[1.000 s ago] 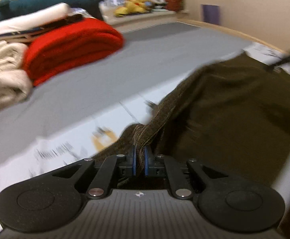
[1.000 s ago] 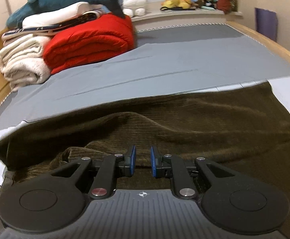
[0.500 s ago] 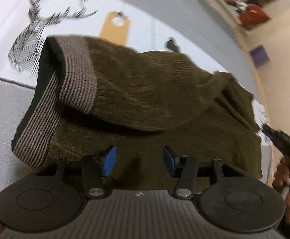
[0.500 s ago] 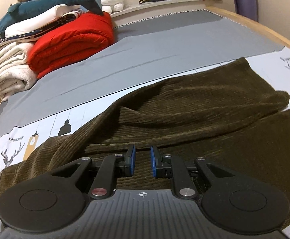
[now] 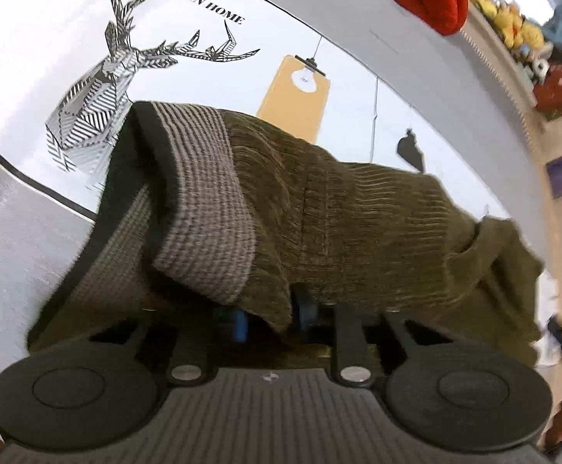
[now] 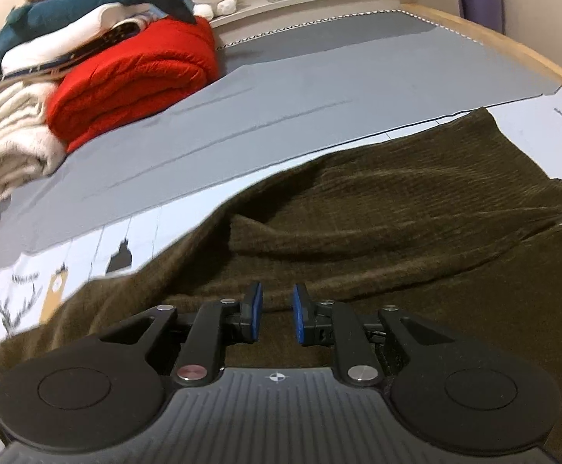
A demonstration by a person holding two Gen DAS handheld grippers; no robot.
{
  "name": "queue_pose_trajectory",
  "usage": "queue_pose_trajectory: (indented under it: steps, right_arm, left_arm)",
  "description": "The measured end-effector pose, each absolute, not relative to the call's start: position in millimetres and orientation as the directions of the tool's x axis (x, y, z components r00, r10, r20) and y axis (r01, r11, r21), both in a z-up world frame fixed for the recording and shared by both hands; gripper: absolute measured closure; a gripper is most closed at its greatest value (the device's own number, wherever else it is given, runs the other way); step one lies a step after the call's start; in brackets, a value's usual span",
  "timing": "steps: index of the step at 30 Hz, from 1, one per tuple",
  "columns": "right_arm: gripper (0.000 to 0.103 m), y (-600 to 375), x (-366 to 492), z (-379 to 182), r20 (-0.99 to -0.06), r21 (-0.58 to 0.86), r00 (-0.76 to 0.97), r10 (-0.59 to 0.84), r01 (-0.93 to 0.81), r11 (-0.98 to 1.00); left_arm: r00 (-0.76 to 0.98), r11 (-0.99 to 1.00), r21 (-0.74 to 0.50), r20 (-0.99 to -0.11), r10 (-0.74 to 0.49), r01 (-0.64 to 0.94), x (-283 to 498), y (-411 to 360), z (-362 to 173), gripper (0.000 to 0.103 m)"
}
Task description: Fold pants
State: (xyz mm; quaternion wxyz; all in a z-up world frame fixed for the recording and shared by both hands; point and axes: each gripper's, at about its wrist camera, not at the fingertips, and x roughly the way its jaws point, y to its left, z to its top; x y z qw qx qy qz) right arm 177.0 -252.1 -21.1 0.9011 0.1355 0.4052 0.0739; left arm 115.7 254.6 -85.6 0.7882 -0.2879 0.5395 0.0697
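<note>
The pants (image 5: 358, 208), dark olive corduroy, lie spread across a bed (image 6: 358, 69) covered by a grey sheet and a white printed cover.

In the left wrist view, the waistband (image 5: 203, 201), a ribbed grey-brown band with a black edge, is folded over on itself and lies over a deer print (image 5: 118, 77) on the white cover. A fold of the pants near the waistband hangs down between the blue pads of the left hand-held gripper (image 5: 269, 319). Its jaws are closing on that fold, and the pads sit on either side of the cloth; whether they already pinch it cannot be told. A yellow tag print (image 5: 296, 100) shows on the cover just beyond the pants.

In the right wrist view, the right hand-held gripper (image 6: 275, 317) hangs low over the pants with its jaws opening. A narrow gap shows between its pads (image 6: 256, 309), and no cloth is between them. The pants run from lower left to upper right, with one layer lying rumpled over another.

A folded red blanket (image 6: 134, 77) and cream blankets (image 6: 6, 139) are stacked at the far left of the bed, well apart from the pants. A plush shark (image 6: 87, 4) lies on top.
</note>
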Motion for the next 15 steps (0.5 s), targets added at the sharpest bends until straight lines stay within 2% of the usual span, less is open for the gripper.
queue_pose_trajectory:
  steps: [2,6,10,15]
  right_arm:
    - [0.082,-254,189,-19,-0.699,0.333,0.671,0.249,-0.003,0.943]
    - [0.082,-271,223,-17,-0.664,0.379,0.714,0.223,0.064,0.923]
    - [0.082,-301,264,-36,-0.660,0.448,0.728,0.187,0.181,0.876]
    - [0.075,-323,310,-69,-0.632,0.582,0.724,0.275,0.209,0.786]
  left_arm:
    - [0.431,0.840,-0.361,-0.886,-0.174,-0.404,114,255,-81,0.088]
    - [0.467,0.890,-0.267,-0.882,-0.071,-0.369,117,252,-69,0.089]
    - [0.445,0.904,-0.222,-0.895,-0.039,-0.367,123,252,-73,0.089]
    - [0.411,0.916,-0.182,-0.911,-0.021,-0.357,126,251,-78,0.089]
